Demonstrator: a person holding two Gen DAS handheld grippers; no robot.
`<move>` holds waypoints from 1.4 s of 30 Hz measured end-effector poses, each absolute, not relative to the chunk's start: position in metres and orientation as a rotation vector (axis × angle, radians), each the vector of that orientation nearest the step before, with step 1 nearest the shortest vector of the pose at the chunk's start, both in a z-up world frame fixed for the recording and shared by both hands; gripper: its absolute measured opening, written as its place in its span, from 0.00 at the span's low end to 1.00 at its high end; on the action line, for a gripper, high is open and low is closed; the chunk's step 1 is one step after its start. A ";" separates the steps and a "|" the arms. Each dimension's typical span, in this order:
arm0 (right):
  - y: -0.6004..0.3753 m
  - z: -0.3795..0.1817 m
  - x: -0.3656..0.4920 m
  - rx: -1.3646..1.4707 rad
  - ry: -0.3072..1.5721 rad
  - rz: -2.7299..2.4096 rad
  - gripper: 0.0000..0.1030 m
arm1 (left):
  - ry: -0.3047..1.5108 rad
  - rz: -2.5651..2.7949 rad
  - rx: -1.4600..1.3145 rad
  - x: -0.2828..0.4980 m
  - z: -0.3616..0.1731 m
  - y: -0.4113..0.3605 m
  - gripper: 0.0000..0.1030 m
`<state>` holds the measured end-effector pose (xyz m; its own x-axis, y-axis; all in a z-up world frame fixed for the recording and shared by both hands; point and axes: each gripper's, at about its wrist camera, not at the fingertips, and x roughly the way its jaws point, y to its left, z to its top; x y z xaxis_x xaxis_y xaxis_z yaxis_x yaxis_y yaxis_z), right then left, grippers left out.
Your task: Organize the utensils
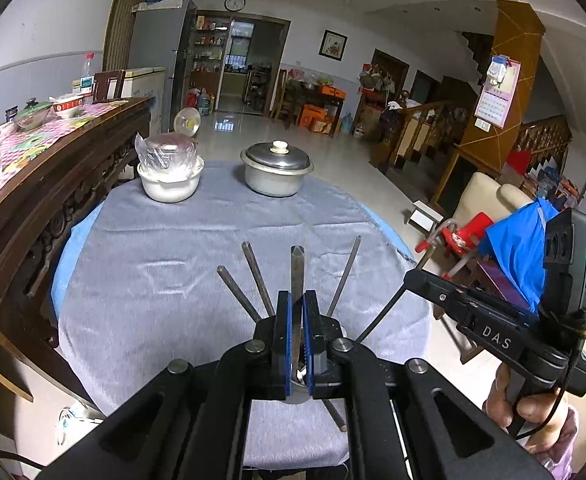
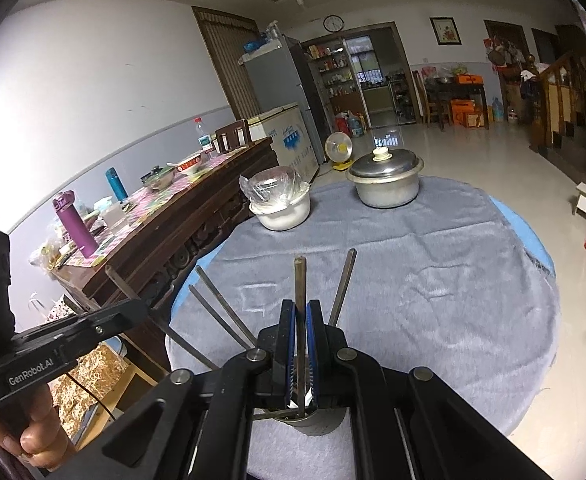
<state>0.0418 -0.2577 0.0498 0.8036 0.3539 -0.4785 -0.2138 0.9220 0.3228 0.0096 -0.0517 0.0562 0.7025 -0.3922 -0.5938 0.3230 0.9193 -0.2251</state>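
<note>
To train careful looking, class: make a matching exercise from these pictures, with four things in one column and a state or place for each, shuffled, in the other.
Things:
1. metal pot
2. white bowl
3. left gripper
4. grey cloth

States or places:
A. shut on a dark chopstick
B. spread over the round table
C. closed by a lid with a pale knob
D. holds something wrapped in clear plastic

Pairs: 1-C, 2-D, 3-A, 4-B
</note>
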 end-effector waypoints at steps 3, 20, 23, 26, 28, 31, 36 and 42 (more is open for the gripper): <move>-0.258 0.049 0.042 0.268 0.560 0.310 0.09 | 0.689 -0.402 -0.097 0.008 0.057 -0.052 0.05; -0.275 0.057 0.031 0.374 0.505 0.315 0.25 | 0.736 -0.438 -0.088 0.005 0.051 -0.040 0.40; -0.281 0.056 0.029 0.387 0.509 0.315 0.25 | 0.719 -0.406 -0.079 0.001 0.052 -0.035 0.59; -0.283 0.051 0.024 0.394 0.514 0.303 0.26 | 0.702 -0.357 -0.065 -0.005 0.054 -0.029 0.63; -0.284 0.048 0.022 0.390 0.519 0.294 0.36 | 0.686 -0.316 -0.047 -0.010 0.055 -0.024 0.64; -0.284 0.044 0.014 0.377 0.505 0.270 0.60 | 0.643 -0.250 -0.008 -0.021 0.061 -0.017 0.70; -0.282 0.041 0.001 0.346 0.493 0.245 0.60 | 0.566 -0.172 0.029 -0.046 0.069 -0.008 0.85; -0.271 0.040 -0.021 0.301 0.494 0.214 0.61 | 0.542 -0.052 0.080 -0.061 0.070 -0.005 0.89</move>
